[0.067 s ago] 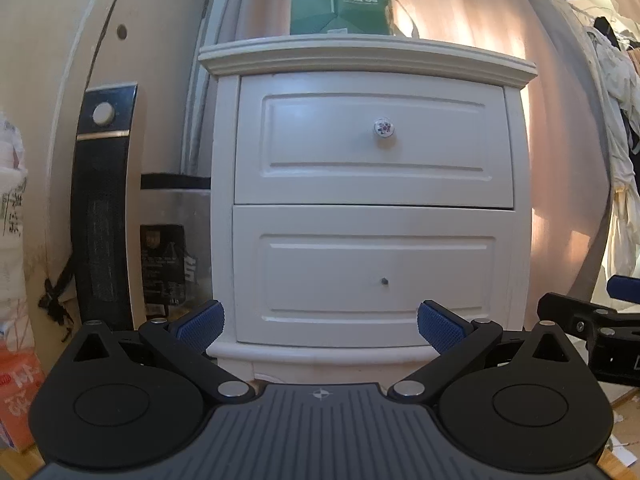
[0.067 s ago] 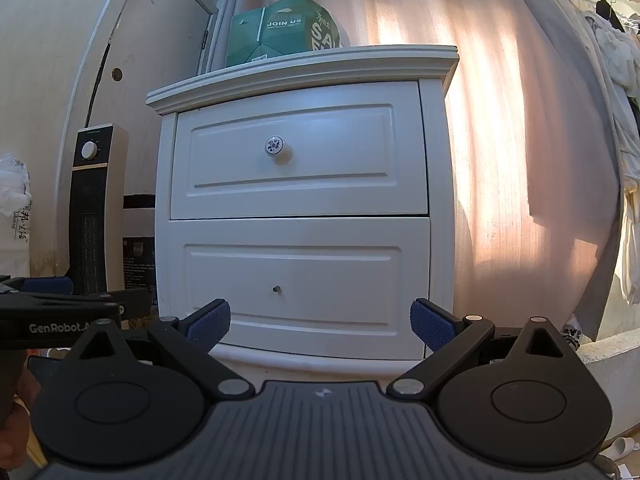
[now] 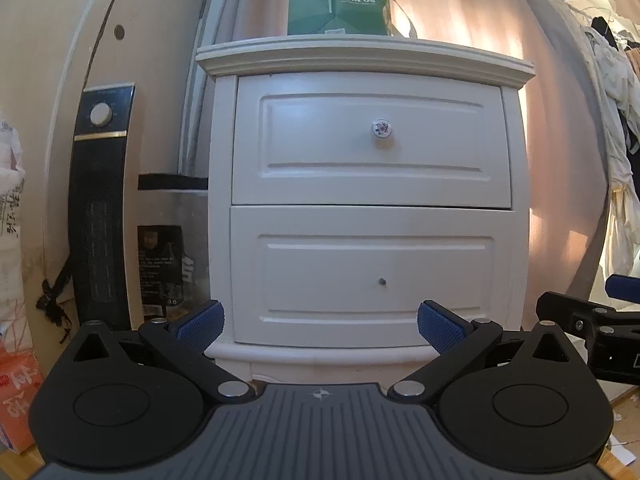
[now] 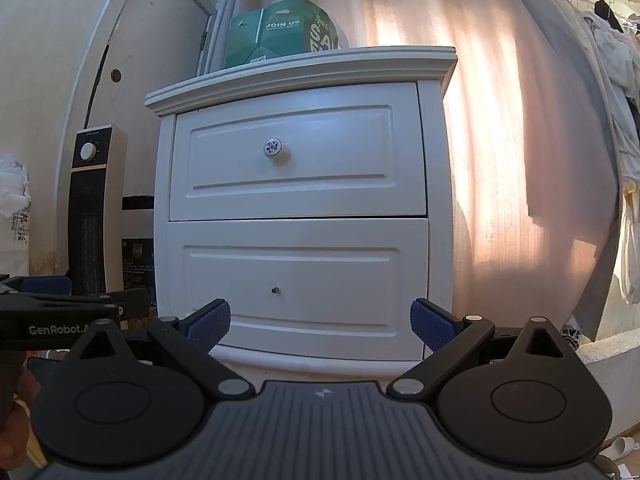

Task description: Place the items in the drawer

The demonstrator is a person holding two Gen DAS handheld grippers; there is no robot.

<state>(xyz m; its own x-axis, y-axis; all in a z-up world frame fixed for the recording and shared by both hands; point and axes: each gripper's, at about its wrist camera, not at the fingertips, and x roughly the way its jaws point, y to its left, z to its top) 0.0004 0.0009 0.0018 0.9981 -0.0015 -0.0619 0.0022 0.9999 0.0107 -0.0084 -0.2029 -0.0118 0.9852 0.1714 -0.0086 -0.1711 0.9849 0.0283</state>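
A white nightstand (image 3: 368, 60) (image 4: 304, 76) stands ahead with two shut drawers. The top drawer (image 3: 372, 140) (image 4: 296, 152) has a round flowered knob (image 3: 381, 128) (image 4: 274, 148). The bottom drawer (image 3: 372, 276) (image 4: 296, 280) has only a small stud (image 3: 382, 281) (image 4: 275, 290). A green carton (image 3: 338, 6) (image 4: 280, 32) sits on top. My left gripper (image 3: 320, 324) is open and empty, low before the bottom drawer. My right gripper (image 4: 320, 322) is open and empty at the same height. Each shows in the other's view, the right one (image 3: 592, 320) and the left one (image 4: 72, 308).
A tall black heater (image 3: 100, 208) (image 4: 94, 216) with a white dial stands left of the nightstand. A dark box (image 3: 164, 264) sits between them. A pink curtain (image 4: 520, 160) hangs behind and to the right. Clothes (image 3: 616, 128) hang at far right. An orange box (image 3: 18, 396) lies on the floor at left.
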